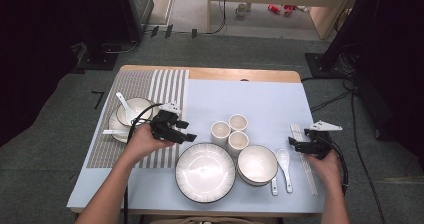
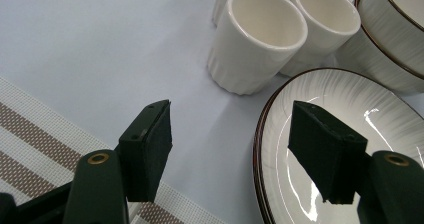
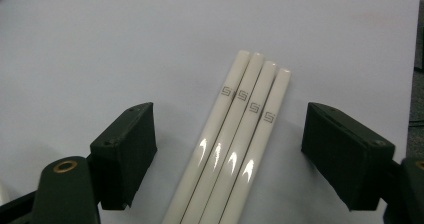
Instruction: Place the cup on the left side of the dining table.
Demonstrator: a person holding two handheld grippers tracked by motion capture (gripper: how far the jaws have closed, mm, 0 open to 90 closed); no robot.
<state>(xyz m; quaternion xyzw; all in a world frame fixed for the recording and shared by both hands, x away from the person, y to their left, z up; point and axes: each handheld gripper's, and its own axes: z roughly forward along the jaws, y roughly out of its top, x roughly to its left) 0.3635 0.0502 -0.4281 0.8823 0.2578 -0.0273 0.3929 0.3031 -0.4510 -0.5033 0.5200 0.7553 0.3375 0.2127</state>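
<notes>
- Where the striped placemat point(image 1: 135, 84) covers the left of the table point(image 1: 250, 75), a bowl on a plate point(image 1: 131, 115) sits with a white spoon point(image 1: 123, 104) leaning in it.
- Just right of that, the left claw point(image 1: 181, 131) hovers at the mat's edge; in the left gripper view its pads stand wide apart with nothing between them, one over the pale blue cloth point(image 2: 100, 44) and the other over the rim of the large plate point(image 2: 350, 114).
- The large plate point(image 1: 205, 172) lies at the front centre, with three ribbed cups point(image 1: 231, 131) clustered just behind it.
- A stack of brown-rimmed bowls point(image 1: 257, 165) sits touching or just beside the plate's right side, near the cups.
- Two white spoons point(image 1: 284, 170) lie side by side right of the bowls.
- The four white chopsticks point(image 3: 235, 139) lie pressed together in a row on the cloth near the right edge.
- The right claw point(image 1: 295, 144) hangs over the chopsticks point(image 1: 305, 159), spread wide on either side of them, touching none.
</notes>
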